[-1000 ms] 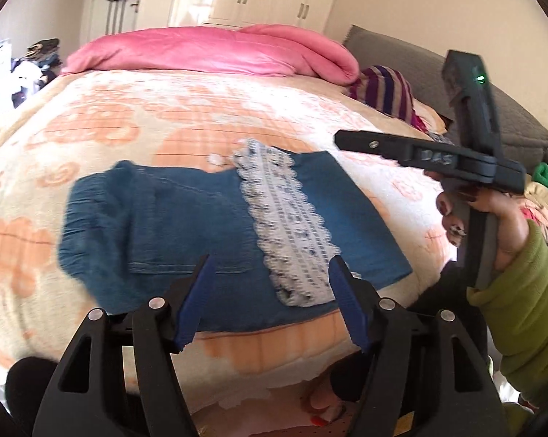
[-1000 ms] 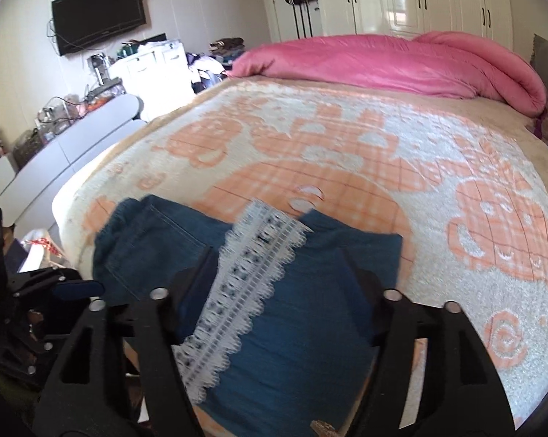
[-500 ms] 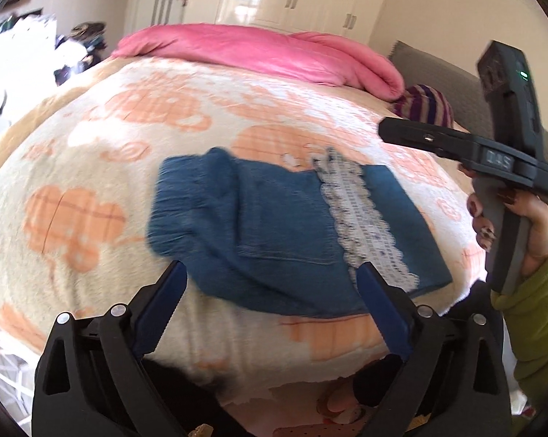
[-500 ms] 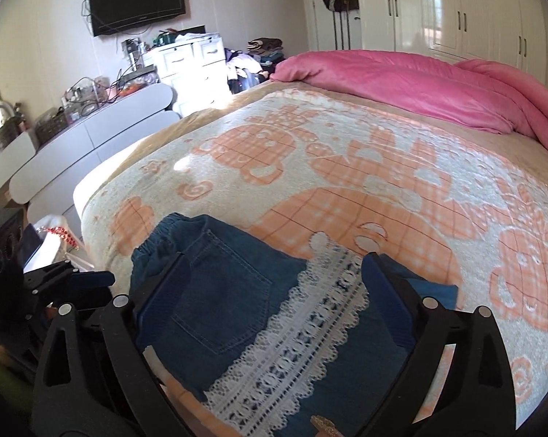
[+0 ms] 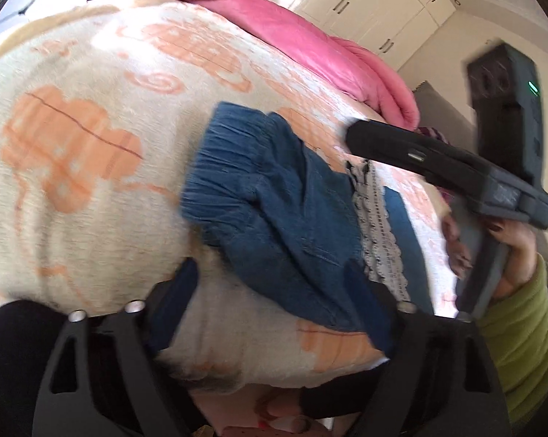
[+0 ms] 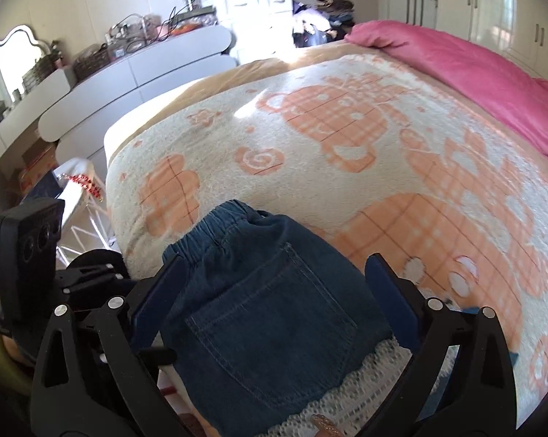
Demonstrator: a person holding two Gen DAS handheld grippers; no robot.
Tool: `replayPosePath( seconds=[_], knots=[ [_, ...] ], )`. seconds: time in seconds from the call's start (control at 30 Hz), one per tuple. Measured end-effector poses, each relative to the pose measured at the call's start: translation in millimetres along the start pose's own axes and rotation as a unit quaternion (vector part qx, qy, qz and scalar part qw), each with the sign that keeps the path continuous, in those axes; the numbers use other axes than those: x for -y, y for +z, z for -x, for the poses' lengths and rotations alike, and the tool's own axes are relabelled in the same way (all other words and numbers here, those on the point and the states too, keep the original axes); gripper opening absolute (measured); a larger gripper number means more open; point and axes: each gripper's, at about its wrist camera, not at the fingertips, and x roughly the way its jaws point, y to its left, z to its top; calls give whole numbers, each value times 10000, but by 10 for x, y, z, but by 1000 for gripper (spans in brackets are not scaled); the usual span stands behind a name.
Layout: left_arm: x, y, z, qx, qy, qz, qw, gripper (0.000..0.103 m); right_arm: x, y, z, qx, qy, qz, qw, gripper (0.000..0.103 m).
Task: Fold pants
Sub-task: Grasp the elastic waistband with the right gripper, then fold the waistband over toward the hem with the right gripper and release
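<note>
Blue denim pants (image 5: 281, 218) with a white lace band (image 5: 379, 240) lie folded near the front edge of the bed; in the right wrist view the pants (image 6: 266, 313) show their elastic waistband and back pocket. My left gripper (image 5: 274, 291) is open and empty, low at the bed's edge just before the pants. My right gripper (image 6: 270, 298) is open and empty, hovering over the pocket side of the pants. The right gripper's body (image 5: 456, 167) shows at the right of the left wrist view, held by a hand in a green sleeve.
The bed has a cream and orange blanket (image 6: 328, 127) and a rolled pink duvet (image 6: 474, 73) at the far side. A grey dresser (image 6: 128, 73) and clutter stand left of the bed. White wardrobes (image 5: 365, 0) line the back wall.
Both grippers have swung leftward along the pants toward the waistband end. The left wrist view has tilted and dropped lower at the bed edge. Both jaws stayed open.
</note>
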Motion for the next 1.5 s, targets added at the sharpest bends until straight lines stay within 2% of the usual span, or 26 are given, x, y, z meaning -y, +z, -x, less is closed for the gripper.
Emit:
replayPosePath(
  seconds=[0.03, 0.07, 0.13, 0.23, 0.37, 0.43, 0.47, 0.53, 0.57, 0.67, 0.7, 0.77, 0.8, 0.97, 1.33, 1.43, 1.5],
  knots=[
    [8, 3, -33, -11, -17, 4, 10000, 64, -6, 31, -76, -107, 41, 10, 9999, 93],
    [-12, 0, -62, -15, -23, 13, 10000, 52, -15, 72, -177, -221, 79, 21, 9997, 93],
    [-32, 5, -139, -47, -180, 94, 9998, 35, -25, 114, -309, -352, 141, 40, 9993, 93],
    [-35, -18, -227, -126, -216, 115, 9996, 31, -29, 187, -532, -538, 335, -18, 9980, 93],
    [-22, 1, -277, -92, -205, 79, 9997, 31, 16, 184, -791, -735, 665, -309, 9946, 93],
    [-26, 21, -307, -71, -233, 117, 9996, 31, 4, 147, -875, -849, 738, -286, 9932, 75],
    [-32, 33, -315, -59, -243, 142, 9996, 31, -28, 129, -903, -927, 728, -127, 9930, 53],
    [-43, 30, -317, -64, -286, 174, 9994, 32, -89, 109, -813, -769, 749, 133, 9941, 44],
    [-40, 28, -310, -48, -307, 173, 9994, 36, -89, 108, -755, -716, 744, 135, 9946, 39],
    [-21, 26, -280, 23, -405, 146, 9991, 56, 33, 80, -473, -391, 995, -64, 9942, 30],
    [13, 32, -269, 81, -447, 125, 9989, 66, 81, 76, -400, -318, 1075, -133, 9936, 29],
    [91, 48, -272, 119, -430, 11, 9990, 74, 192, 51, -224, -107, 1241, -313, 9917, 29],
    [132, 68, -289, 106, -425, -14, 9990, 75, 256, 26, -119, -4, 1297, -400, 9907, 28],
    [295, 182, -441, -114, -854, 242, 9960, 76, 518, -119, 316, 404, 1265, -604, 9893, 28],
    [1094, 382, -729, -137, -995, -477, 9938, 72, 1037, -540, 808, 874, 1057, -1055, 9849, 28],
    [1201, 444, -800, -165, -1044, -674, 9921, 72, 1158, -708, 925, 1016, 942, -1159, 9835, 34],
    [1242, 479, -848, -229, -1200, -769, 9895, 73, 1244, -838, 988, 1103, 807, -1294, 9821, 42]
  ],
)
